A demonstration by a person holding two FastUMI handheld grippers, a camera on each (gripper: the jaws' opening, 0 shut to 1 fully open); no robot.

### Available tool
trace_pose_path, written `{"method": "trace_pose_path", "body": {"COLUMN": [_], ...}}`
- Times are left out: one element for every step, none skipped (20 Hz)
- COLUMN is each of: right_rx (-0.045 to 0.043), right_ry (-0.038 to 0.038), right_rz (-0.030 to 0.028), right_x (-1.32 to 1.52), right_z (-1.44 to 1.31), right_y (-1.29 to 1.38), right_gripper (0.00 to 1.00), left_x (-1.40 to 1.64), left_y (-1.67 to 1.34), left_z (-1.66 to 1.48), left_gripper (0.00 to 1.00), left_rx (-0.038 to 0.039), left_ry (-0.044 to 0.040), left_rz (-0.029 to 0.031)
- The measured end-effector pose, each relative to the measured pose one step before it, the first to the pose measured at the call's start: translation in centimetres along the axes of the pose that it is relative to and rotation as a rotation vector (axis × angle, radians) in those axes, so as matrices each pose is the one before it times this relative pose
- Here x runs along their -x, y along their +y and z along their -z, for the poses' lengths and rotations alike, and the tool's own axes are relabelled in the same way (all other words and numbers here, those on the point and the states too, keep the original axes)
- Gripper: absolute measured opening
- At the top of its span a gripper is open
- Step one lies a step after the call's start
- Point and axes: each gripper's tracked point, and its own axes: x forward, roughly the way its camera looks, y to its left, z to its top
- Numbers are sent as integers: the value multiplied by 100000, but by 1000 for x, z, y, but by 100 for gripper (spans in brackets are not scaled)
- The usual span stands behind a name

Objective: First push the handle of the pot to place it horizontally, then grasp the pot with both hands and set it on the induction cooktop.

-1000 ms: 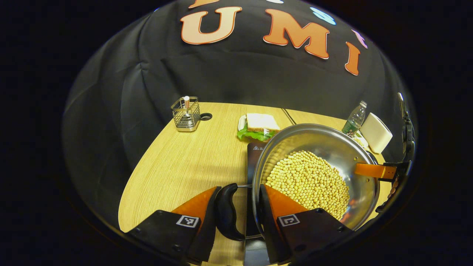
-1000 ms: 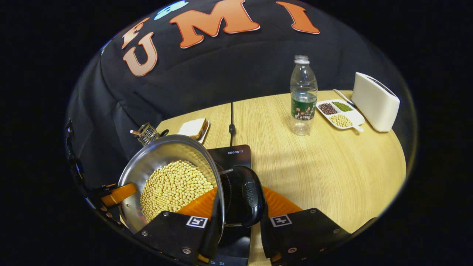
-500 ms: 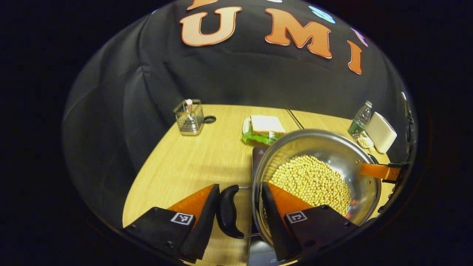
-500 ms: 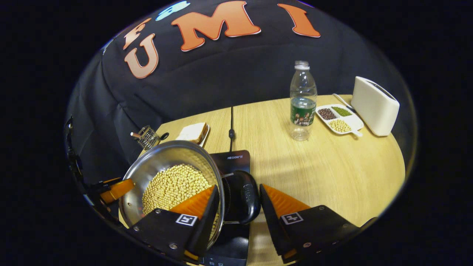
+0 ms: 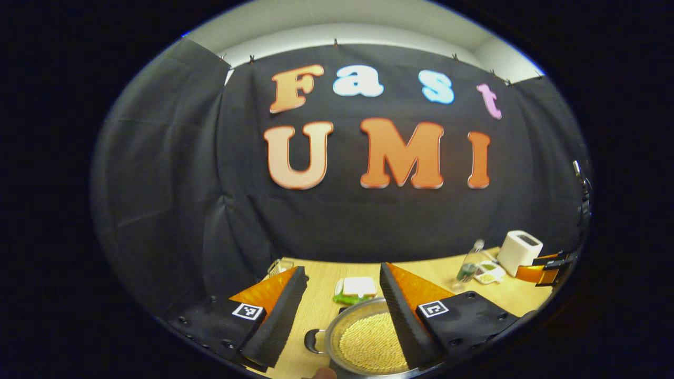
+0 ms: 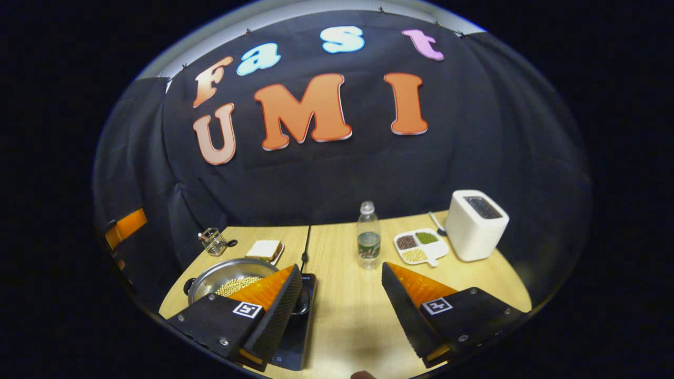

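1. Now the pot (image 6: 224,276) of beans (image 5: 371,347) sits on the cooktop (image 6: 295,337) at the bench (image 6: 474,279) front.
2. Left gripper (image 5: 342,310) hangs above the pot, jaws released, holding nothing.
3. Right gripper (image 6: 342,308) is raised too, jaws spread wide, with bare bench between them.
4. Behind stand a bottle (image 6: 368,235), a toaster (image 6: 475,225), a divided dish (image 6: 419,246) and a sandwich (image 6: 265,249).

Tongs finger (image 6: 274,310) hides much of the pot (image 6: 221,276)
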Motion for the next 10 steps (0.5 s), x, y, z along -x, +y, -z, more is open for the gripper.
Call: {"method": "trace_pose_path", "body": {"right_rx": [704,747,922,1481,1804,2126,2539,2366,1746,849], "right_ry": [-3596,-3794,-3852,-3577,-2830,-2746,-2529,-2019,-1767,-1397], "right_rz": [801,1129,1090,1233,1517,1517,1106,1880,2645,2016], "right_x": [1799,1776,1652,1521,1375,1377,1353,1172,980,817], "right_z": [-1850,-1748,-1697,-1566,-1194,-1258,-1127,-955,-977,-749], "right_y": [-1485,-1299,-1379,-1256,-1418,-1271,-1195,-1321,-1364,-1109], "right_gripper": [94,95,95,94,94,94,94,94,94,94], "left_x": [1126,24,462,621,695,816,935,758,597,550], "left_y": [-805,-272,-405,-55,-194,-221,-194,-229,-238,-435], "left_z": [-2073,-1204,-1621,-1778,-1705,-1463,-1310,-1055,-949,-732], "left_gripper": [96,99,100,100,98,99,99,99,99,99], "left_rx": [2732,2924,1825,796,284,492,646,92,-140,-243], "left_ry": [-2256,-1920,-1824,-1492,-1780,-2070,-2346,-2681,-2593,-1915], "left_rz": [1649,1537,1425,365,-196,-991,-1010,-420,-758,264]}}
